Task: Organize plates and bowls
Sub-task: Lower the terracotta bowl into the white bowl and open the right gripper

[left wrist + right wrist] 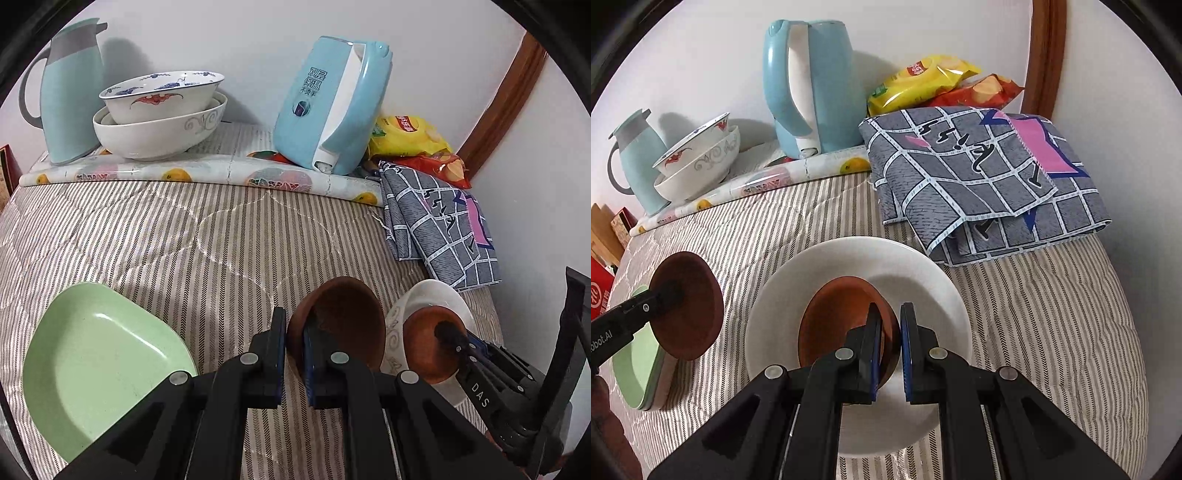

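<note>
My left gripper [294, 332] is shut on the rim of a brown bowl [340, 321] and holds it tilted above the striped cloth; it also shows in the right wrist view [690, 306]. My right gripper [891, 328] is shut on the rim of a second brown bowl [838, 321], which sits tilted inside a white bowl [857, 266]. In the left wrist view that pair [428, 339] is to the right of my bowl. A green plate [99, 362] lies at the lower left. Two stacked bowls [159, 110] stand at the back.
A light blue kettle [328, 103] and a blue thermos jug [70, 92] stand by the wall on a fruit-print mat [207, 173]. Snack bags [934, 81] and a folded grey checked cloth [990, 177] lie at the back right. A red box [598, 295] is at the left edge.
</note>
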